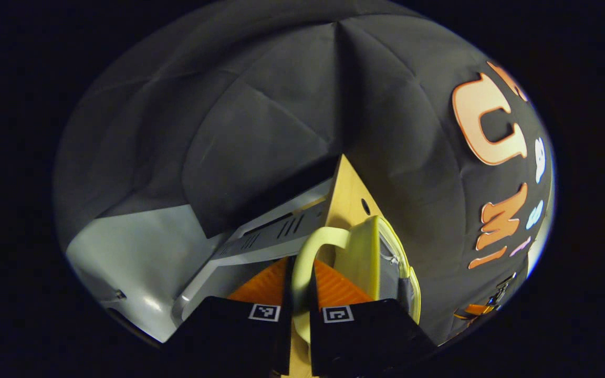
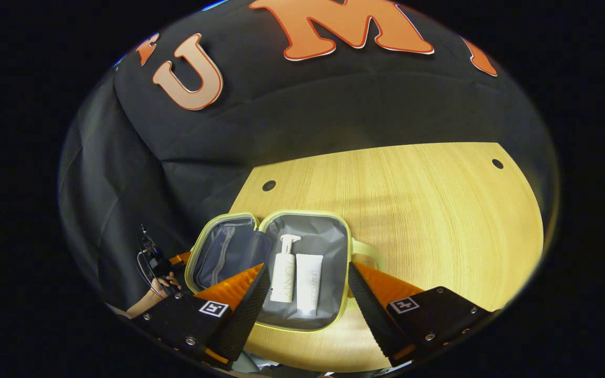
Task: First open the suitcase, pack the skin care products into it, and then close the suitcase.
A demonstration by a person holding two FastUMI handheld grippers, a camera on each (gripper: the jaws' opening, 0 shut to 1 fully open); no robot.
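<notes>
A small yellow-green suitcase (image 2: 302,320) lies open on the wooden table (image 2: 413,210). Its grey-lined base holds a white pump bottle (image 2: 283,273) and a white tube (image 2: 308,283) side by side. The lid (image 2: 229,252) stands partly raised at the left. In the left gripper view the suitcase (image 1: 363,252) is seen edge-on, and my left gripper (image 1: 302,265) is shut on its looped handle (image 1: 318,239). The left gripper (image 2: 163,268) and a hand holding it appear at the lid's outer edge in the right gripper view. My right gripper (image 2: 308,294) hovers open over the base, fingers wide apart.
The table has round holes at its back corners (image 2: 269,185) (image 2: 497,164) and wide bare wood to the right of the suitcase. A second handle (image 2: 366,252) sticks out on the base's right side. A pale grey slotted frame (image 1: 260,236) stands beyond the table's corner (image 1: 347,194).
</notes>
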